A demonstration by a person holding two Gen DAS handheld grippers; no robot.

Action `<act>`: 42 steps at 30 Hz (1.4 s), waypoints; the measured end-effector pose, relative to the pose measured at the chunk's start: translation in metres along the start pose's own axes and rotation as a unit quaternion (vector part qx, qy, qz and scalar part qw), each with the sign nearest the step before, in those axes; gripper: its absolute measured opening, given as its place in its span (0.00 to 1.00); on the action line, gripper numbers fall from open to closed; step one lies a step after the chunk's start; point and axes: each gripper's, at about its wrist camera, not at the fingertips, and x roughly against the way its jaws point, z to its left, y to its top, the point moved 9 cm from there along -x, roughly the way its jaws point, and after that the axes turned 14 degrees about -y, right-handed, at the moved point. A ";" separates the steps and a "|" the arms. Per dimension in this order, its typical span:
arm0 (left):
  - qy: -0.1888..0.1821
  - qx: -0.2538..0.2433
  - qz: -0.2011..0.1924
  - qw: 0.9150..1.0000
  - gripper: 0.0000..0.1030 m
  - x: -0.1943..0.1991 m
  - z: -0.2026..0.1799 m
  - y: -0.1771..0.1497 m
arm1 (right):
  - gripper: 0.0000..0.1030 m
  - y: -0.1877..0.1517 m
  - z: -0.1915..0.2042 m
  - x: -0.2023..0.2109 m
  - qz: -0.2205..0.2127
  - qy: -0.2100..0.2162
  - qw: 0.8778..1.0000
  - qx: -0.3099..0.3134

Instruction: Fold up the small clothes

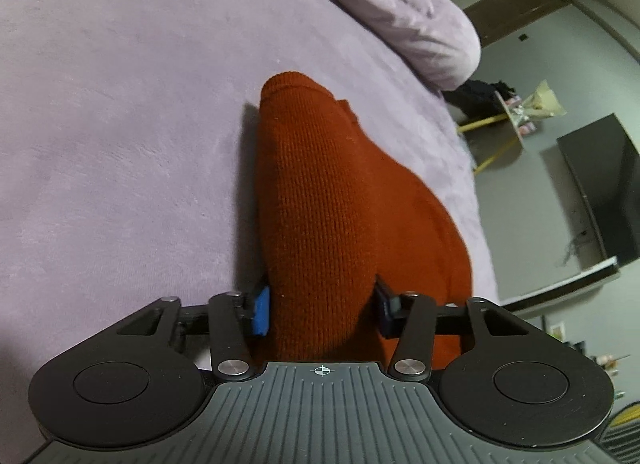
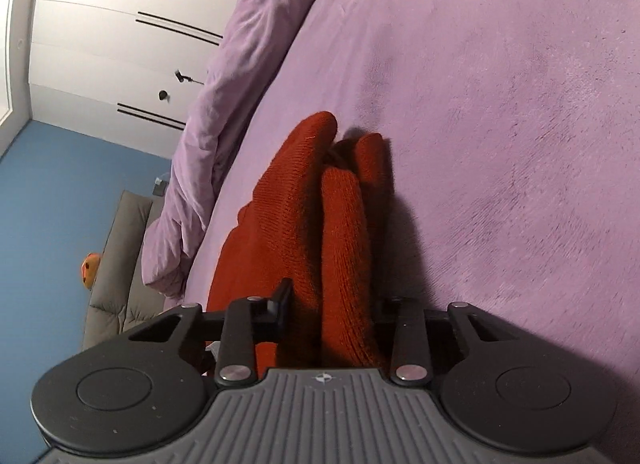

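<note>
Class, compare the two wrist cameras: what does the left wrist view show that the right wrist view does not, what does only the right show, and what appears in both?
Only the left wrist view shows the left gripper, its blue pad, a dark television and a yellow-legged stand.

Only the right wrist view shows the right gripper, white wardrobe doors, a blue wall, a grey cushion and the garment bunched into several folds.

Both show the rust-red knitted garment clamped between fingers, lying on the lilac bed cover, with a rumpled lilac duvet beyond.
</note>
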 end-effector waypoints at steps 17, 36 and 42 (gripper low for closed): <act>0.066 -0.057 0.001 0.996 0.31 0.166 -0.008 -0.025 | 0.27 -0.111 0.053 0.015 0.072 0.060 0.995 -0.044; -0.017 0.011 0.010 1.000 0.70 0.083 0.035 -0.052 | 0.49 -0.102 0.041 0.010 0.035 -0.012 0.999 0.023; -0.023 0.011 -0.003 1.000 0.51 0.101 0.018 -0.044 | 0.30 -0.101 0.054 0.007 0.043 0.006 0.999 -0.006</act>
